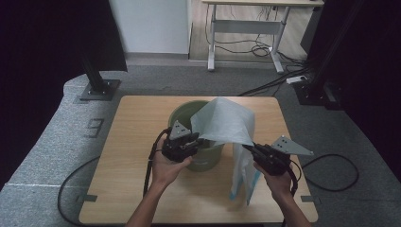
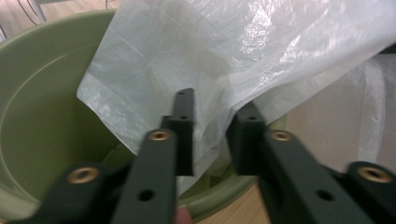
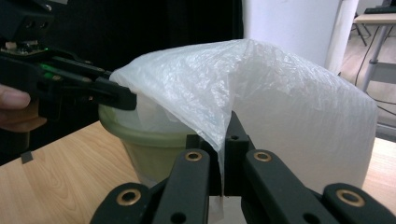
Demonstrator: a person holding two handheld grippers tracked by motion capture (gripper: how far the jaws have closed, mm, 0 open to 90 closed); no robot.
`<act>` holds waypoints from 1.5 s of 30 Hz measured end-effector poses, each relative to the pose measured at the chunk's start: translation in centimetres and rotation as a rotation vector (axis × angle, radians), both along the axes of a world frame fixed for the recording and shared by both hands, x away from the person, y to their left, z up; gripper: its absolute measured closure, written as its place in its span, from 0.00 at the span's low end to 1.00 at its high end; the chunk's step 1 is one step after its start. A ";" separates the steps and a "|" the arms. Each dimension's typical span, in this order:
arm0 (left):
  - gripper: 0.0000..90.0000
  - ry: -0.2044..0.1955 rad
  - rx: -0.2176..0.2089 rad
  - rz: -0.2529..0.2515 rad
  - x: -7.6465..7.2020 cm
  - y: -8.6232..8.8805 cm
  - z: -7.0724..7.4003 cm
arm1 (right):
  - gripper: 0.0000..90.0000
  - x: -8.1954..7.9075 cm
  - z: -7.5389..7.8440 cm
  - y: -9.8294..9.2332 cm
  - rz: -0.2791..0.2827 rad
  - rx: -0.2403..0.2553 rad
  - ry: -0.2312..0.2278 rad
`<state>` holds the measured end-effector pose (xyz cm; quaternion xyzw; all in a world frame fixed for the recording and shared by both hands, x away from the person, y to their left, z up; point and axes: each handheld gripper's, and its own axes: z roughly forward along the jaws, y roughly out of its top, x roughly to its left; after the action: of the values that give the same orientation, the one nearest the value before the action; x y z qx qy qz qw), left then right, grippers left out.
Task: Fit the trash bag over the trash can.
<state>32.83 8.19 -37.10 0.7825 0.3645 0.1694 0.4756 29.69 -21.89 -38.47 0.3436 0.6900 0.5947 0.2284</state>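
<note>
My right gripper (image 3: pixel 223 184) clenches the bag (image 1: pixel 226 122) at the bin's (image 1: pixel 182 113) four o'clock. My left gripper (image 2: pixel 212 140) is released, film loose between its jaws, so one pull could drag the bag off the rim.

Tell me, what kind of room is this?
Probably a lab or office set up for recording: a small wooden table on grey carpet, flanked by black curtains, with a height-adjustable desk and loose cables behind. A green bucket and plastic bag are the props.
</note>
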 end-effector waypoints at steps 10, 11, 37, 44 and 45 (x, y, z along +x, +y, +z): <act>0.48 -0.034 0.005 -0.001 -0.4 -0.6 1.1 | 0.98 1.0 1.5 0.5 0.018 -0.025 0.036; 0.47 -0.041 0.007 -0.002 -0.4 -0.7 1.3 | 0.98 1.1 1.7 0.6 0.022 -0.029 0.037; 0.32 -0.091 -0.017 0.002 -1.1 0.2 2.4 | 0.98 1.5 2.3 1.1 0.036 -0.072 0.040; 0.27 -0.107 -0.026 -0.003 -1.4 1.3 2.1 | 0.98 1.7 2.3 0.8 0.020 -0.070 0.042; 0.27 -0.107 -0.027 -0.008 -1.4 1.3 2.1 | 0.98 1.7 2.3 0.8 0.018 -0.071 0.042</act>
<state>31.43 9.54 -35.03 0.7673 0.3376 0.2042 0.5055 31.40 -21.14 -36.17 0.3415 0.7184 0.5645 0.2203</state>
